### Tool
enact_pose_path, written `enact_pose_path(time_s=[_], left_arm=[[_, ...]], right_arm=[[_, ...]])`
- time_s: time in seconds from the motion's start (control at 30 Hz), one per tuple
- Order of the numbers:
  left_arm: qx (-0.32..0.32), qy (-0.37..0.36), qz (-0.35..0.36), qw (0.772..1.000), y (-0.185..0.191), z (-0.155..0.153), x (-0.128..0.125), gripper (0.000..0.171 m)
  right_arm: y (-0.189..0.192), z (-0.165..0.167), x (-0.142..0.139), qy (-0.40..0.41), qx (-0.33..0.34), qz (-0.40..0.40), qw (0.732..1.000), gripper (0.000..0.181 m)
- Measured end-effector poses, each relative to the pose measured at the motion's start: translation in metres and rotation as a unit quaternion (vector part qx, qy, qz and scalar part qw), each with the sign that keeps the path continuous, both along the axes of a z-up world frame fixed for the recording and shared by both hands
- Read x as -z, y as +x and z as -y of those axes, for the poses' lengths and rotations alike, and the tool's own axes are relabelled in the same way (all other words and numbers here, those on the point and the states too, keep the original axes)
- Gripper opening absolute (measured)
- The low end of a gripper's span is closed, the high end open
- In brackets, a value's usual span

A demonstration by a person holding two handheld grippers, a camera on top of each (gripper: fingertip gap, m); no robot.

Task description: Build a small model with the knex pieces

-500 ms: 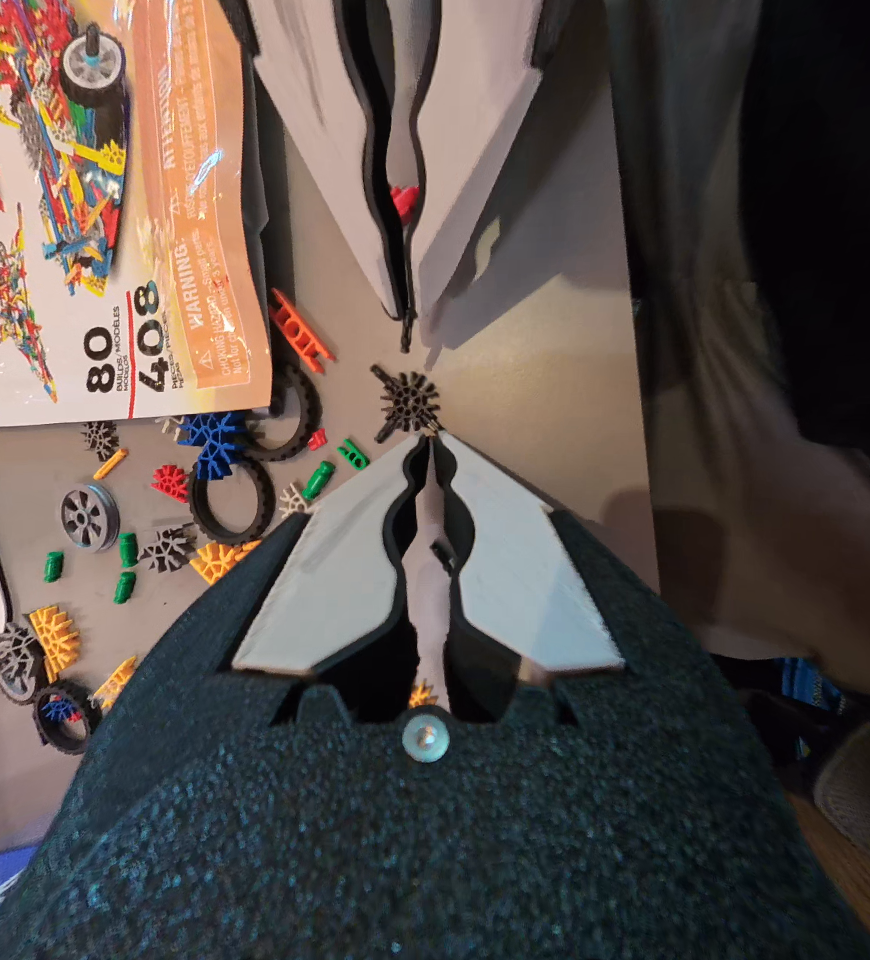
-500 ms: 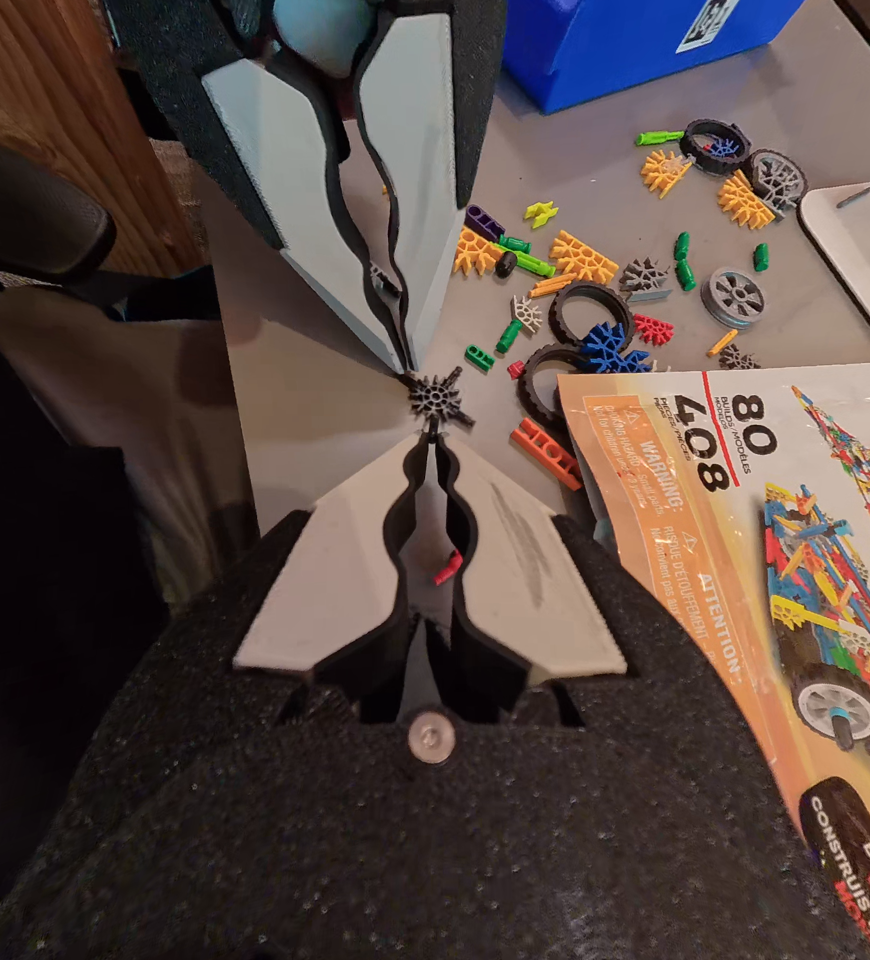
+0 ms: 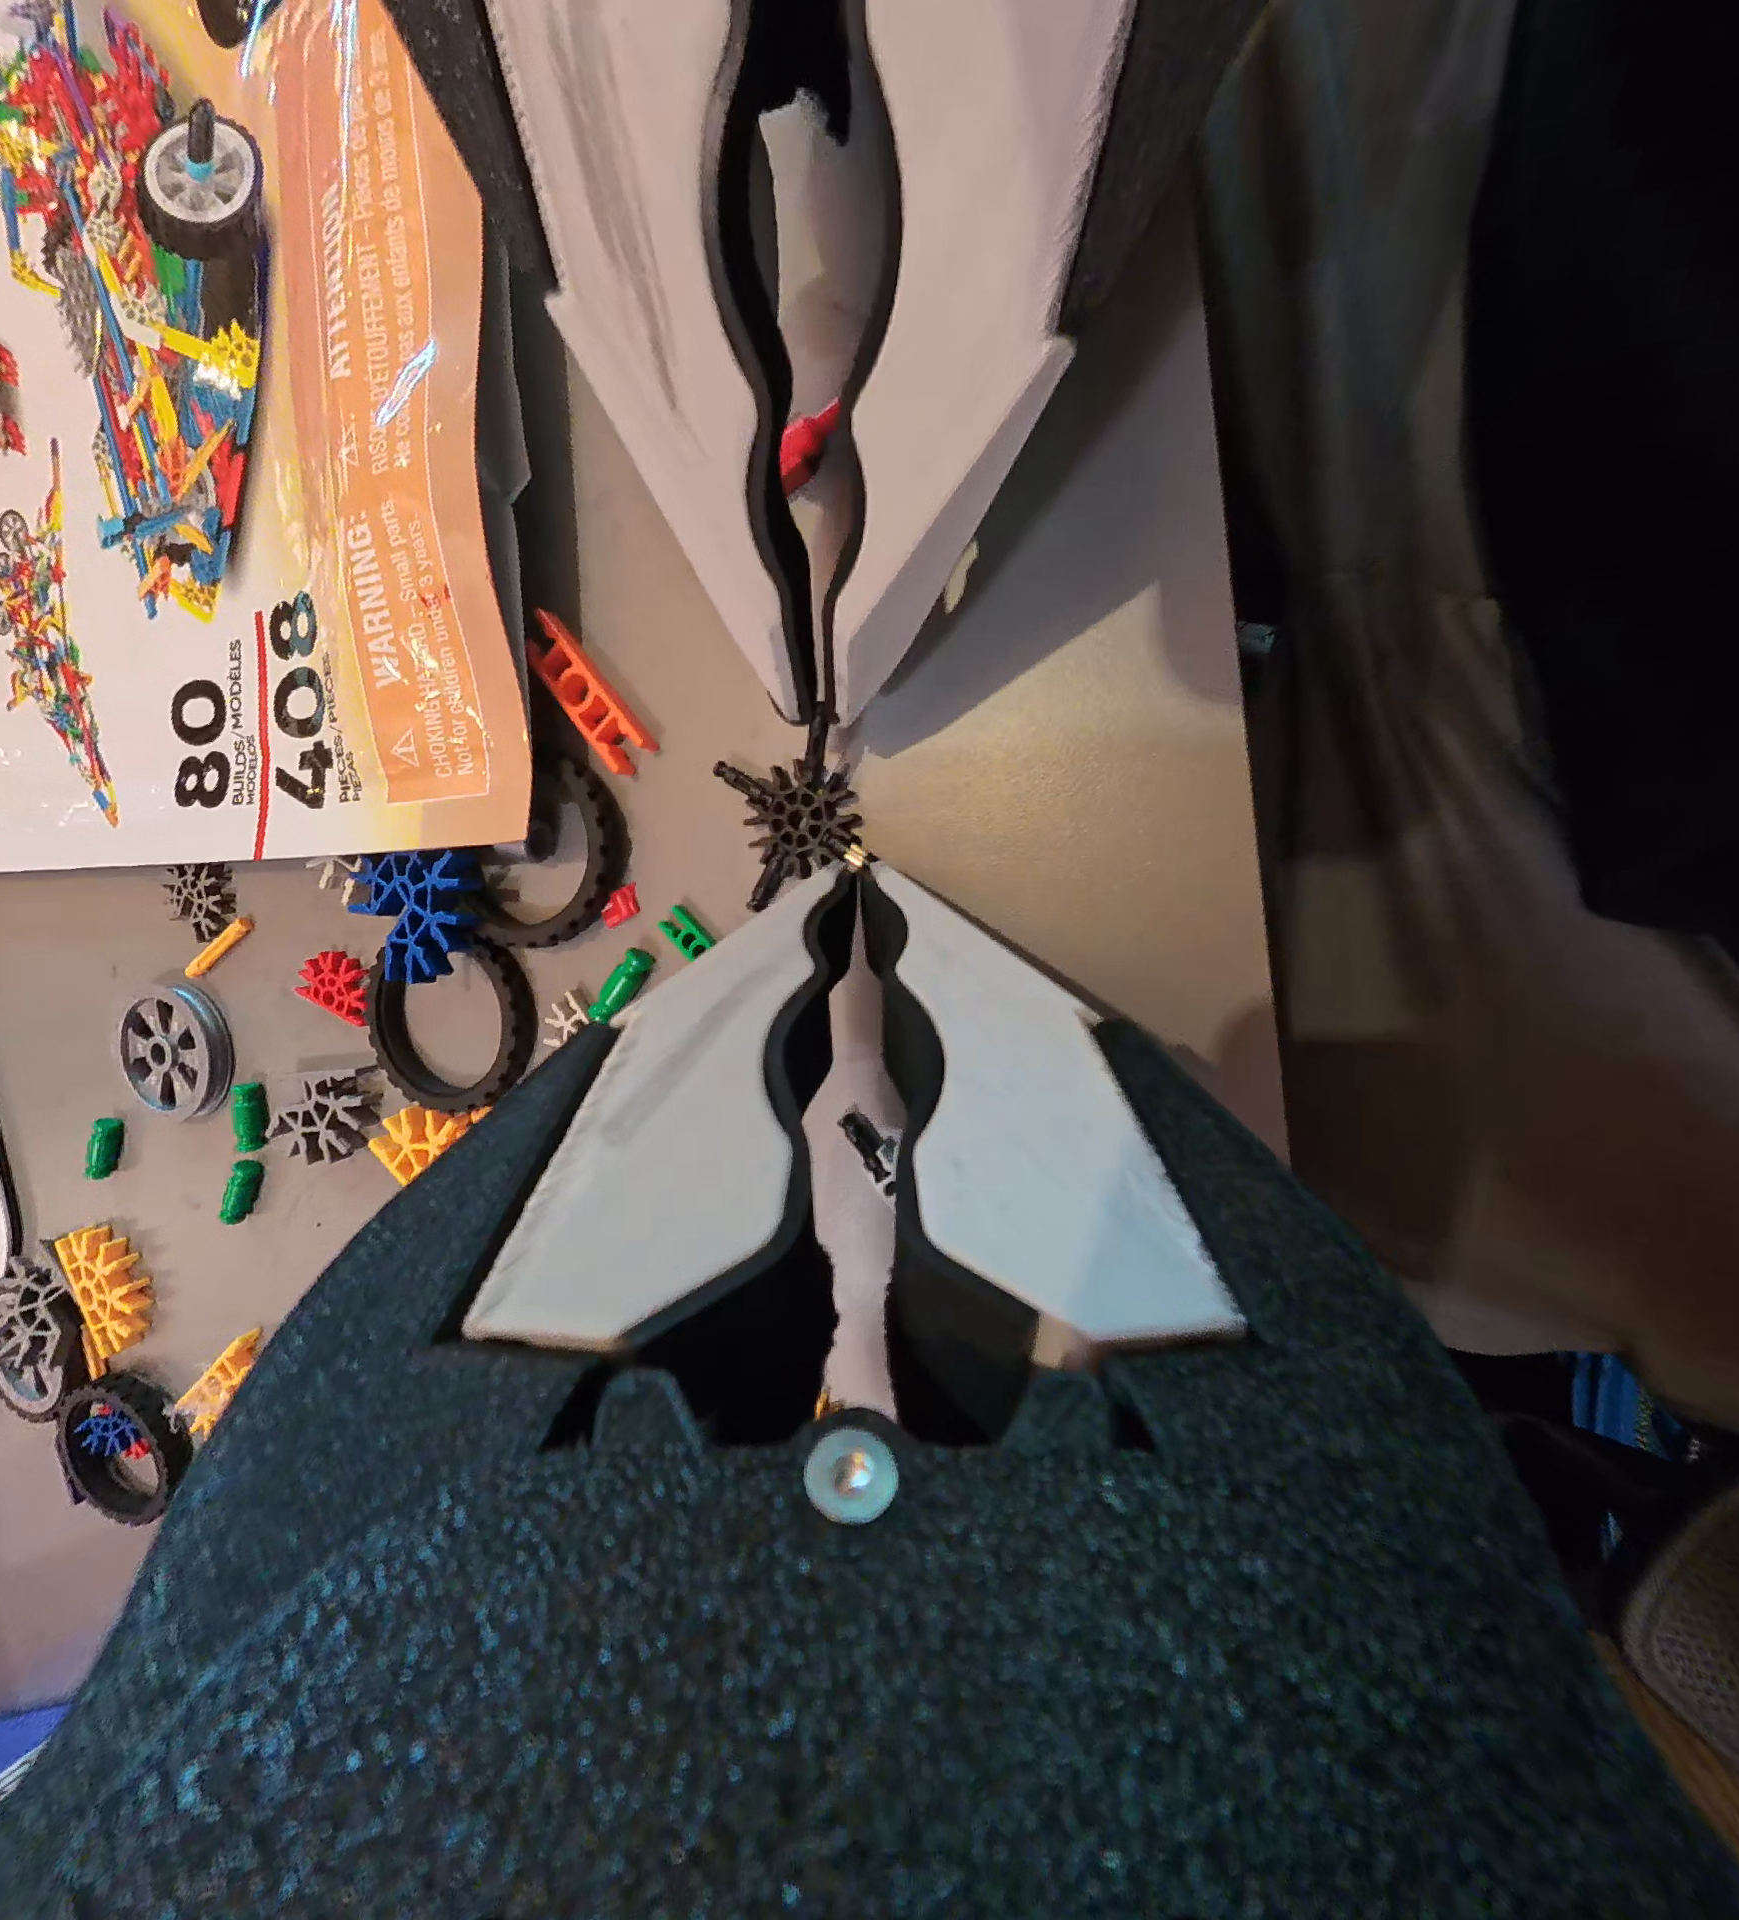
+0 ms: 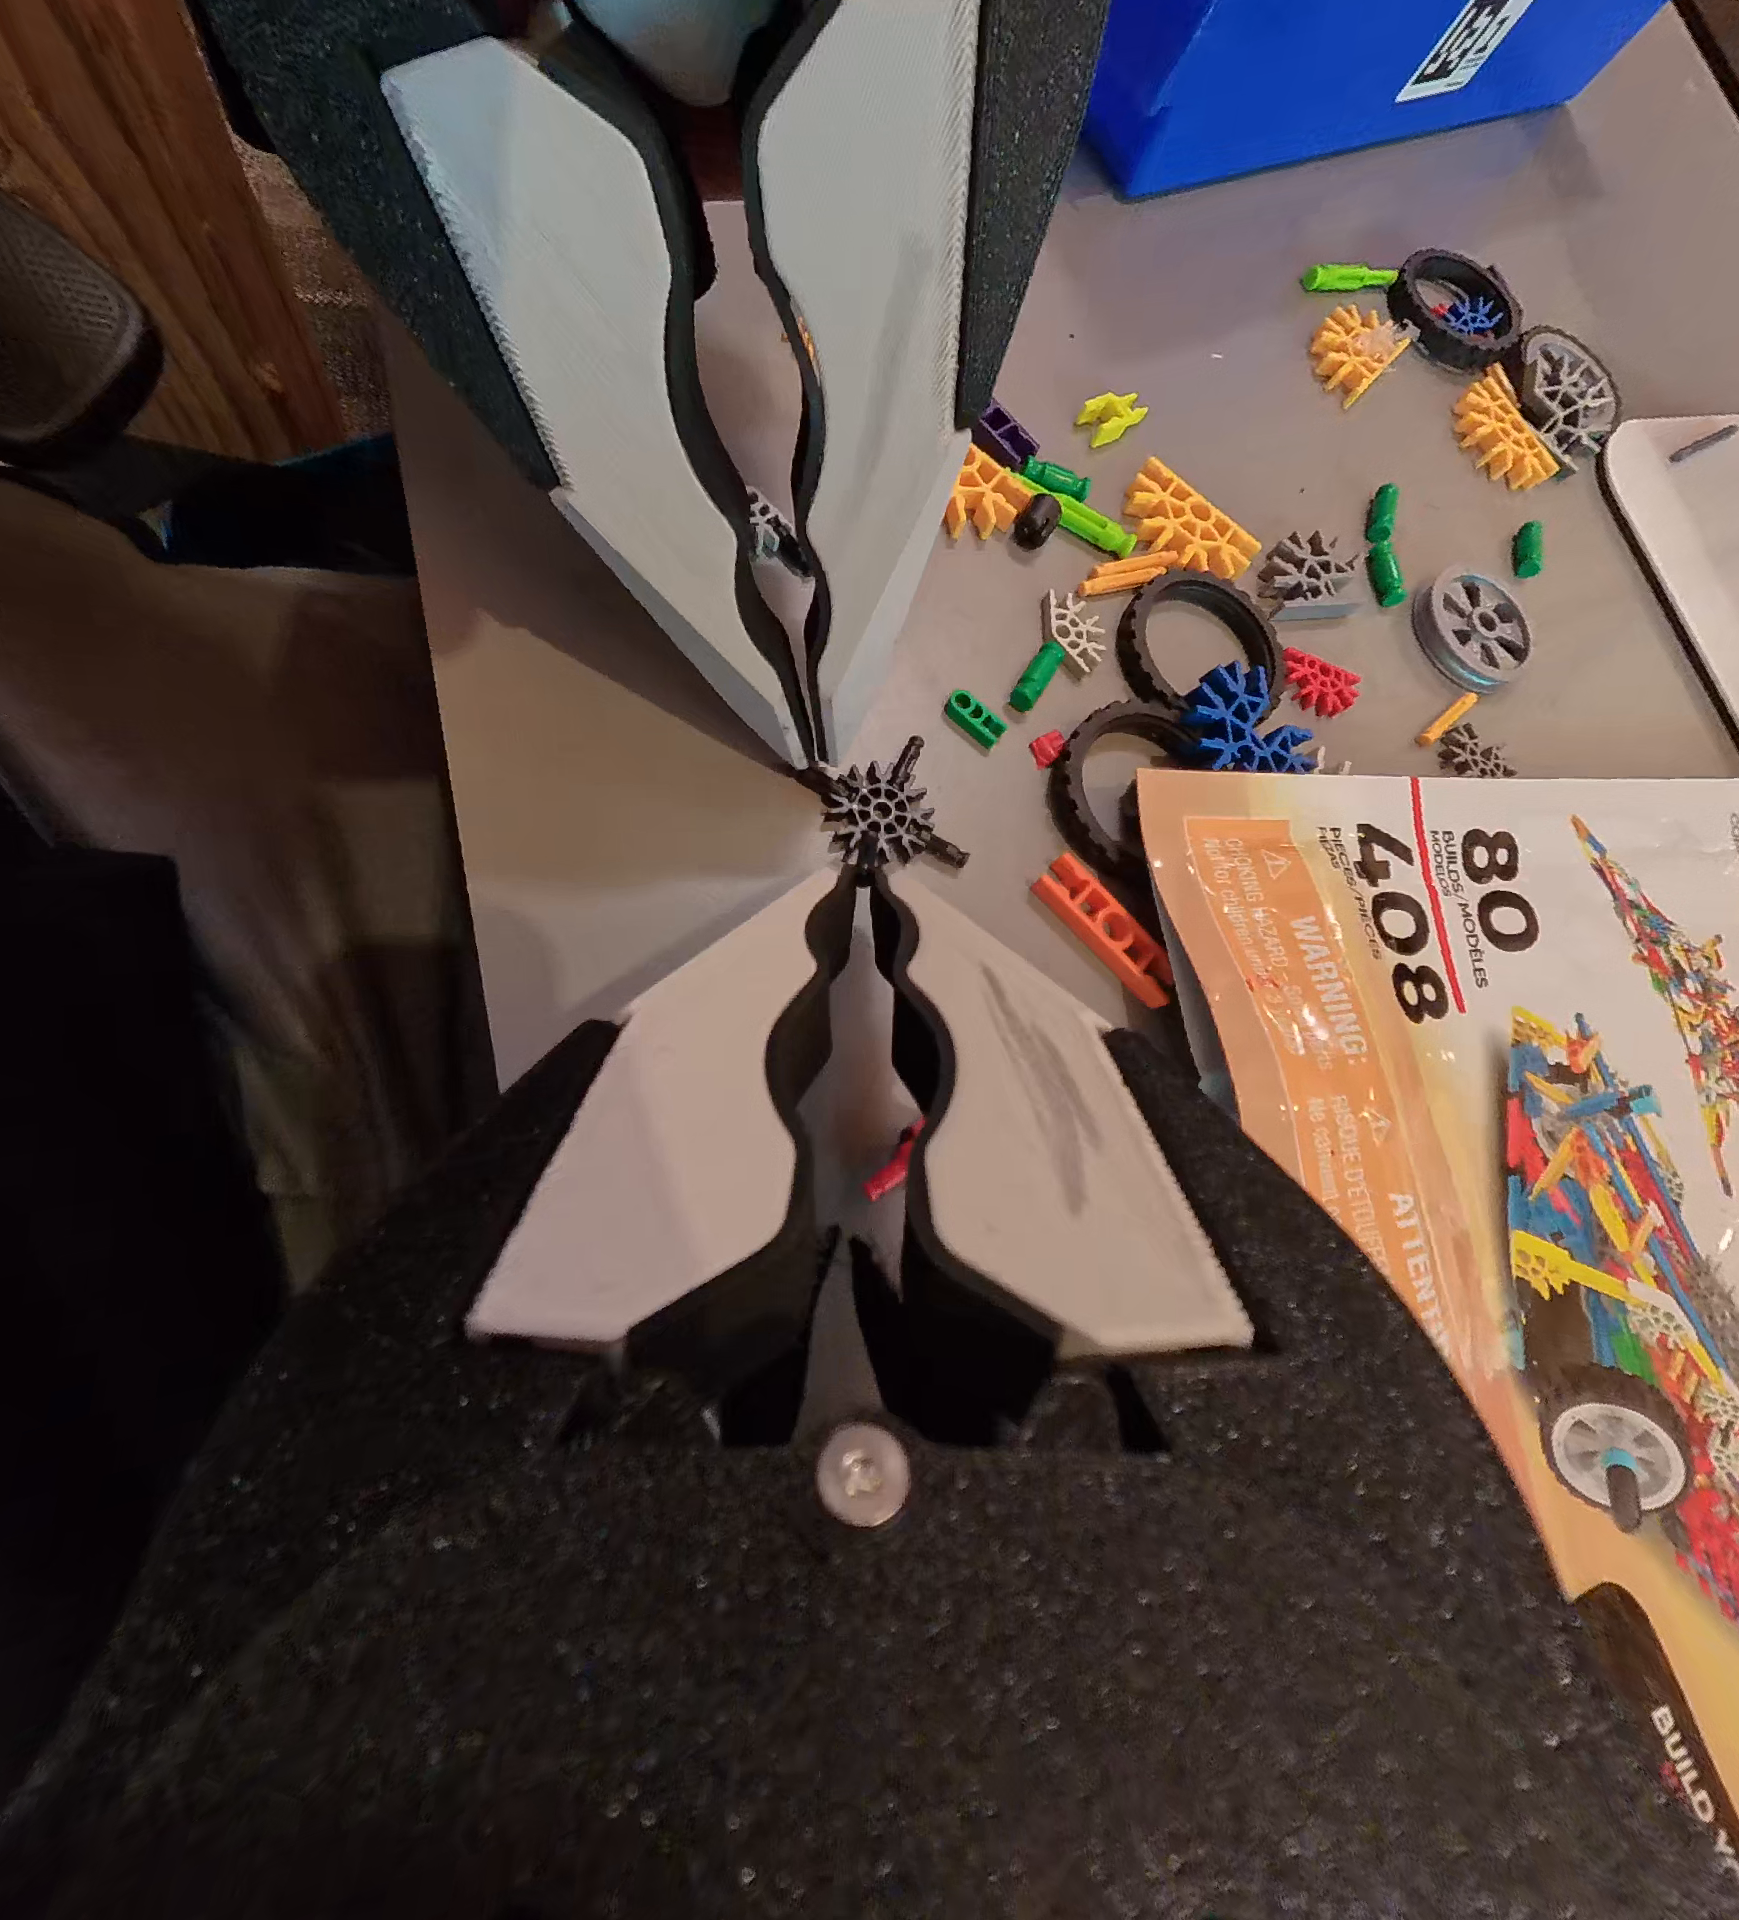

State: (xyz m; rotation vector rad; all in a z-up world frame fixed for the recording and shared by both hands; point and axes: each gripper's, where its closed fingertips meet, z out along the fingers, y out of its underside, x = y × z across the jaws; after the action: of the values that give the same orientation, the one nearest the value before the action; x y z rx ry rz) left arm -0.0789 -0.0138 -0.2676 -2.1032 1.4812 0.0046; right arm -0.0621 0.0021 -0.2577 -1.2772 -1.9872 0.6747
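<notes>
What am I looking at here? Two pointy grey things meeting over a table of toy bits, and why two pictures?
These are two hand-held pincers, each with a camera looking along its own fingers, so each picture shows one tool up close and the other opposite. The left gripper and right gripper are both pinched shut on short rods sticking out of one black spiky connector, held between them above the grey table. Scattered there are tyres, an orange piece, a printed toy bag and a blue bin.

blue bin (image 4: 1291, 94): cut off at top | red piece (image 4: 891, 1174): wedged, mostly hidden | white tray (image 4: 1738, 561): cropped right
</notes>
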Motion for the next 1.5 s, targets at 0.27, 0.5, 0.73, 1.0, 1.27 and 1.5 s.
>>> enact_pose_path(time_s=[0.27, 0.5, 0.73, 1.0, 1.27, 1.5], left_arm=[[0.004, 0.006, -0.001, 1.0, 0.002, 0.001, 0.0, 0.0], [0.002, 0.008, 0.009, 1.0, 0.001, 0.0, -0.003, 0.002], [-0.006, 0.009, 0.026, 1.0, -0.003, -0.002, -0.008, 0.004], [-0.004, 0.003, 0.02, 1.0, -0.005, -0.002, 0.0, 0.004], [0.0, -0.001, 0.019, 1.0, -0.006, -0.001, 0.001, 0.004], [-0.001, 0.001, 0.019, 1.0, -0.006, -0.001, 0.0, 0.004]], right_arm=[[0.0, -0.001, 0.004, 0.021, 0.003, 0.009, 1.0, 0.002], [-0.002, -0.003, 0.0, 0.018, -0.006, 0.004, 1.0, 0.001], [-0.007, -0.003, -0.001, 0.0, -0.021, 0.002, 1.0, 0.002], [-0.009, -0.001, 0.005, 0.003, -0.037, 0.019, 0.999, 0.002], [-0.008, -0.002, 0.008, 0.006, -0.04, 0.033, 0.999, 0.002], [-0.007, -0.003, 0.003, -0.013, -0.04, 0.03, 0.999, 0.01]])
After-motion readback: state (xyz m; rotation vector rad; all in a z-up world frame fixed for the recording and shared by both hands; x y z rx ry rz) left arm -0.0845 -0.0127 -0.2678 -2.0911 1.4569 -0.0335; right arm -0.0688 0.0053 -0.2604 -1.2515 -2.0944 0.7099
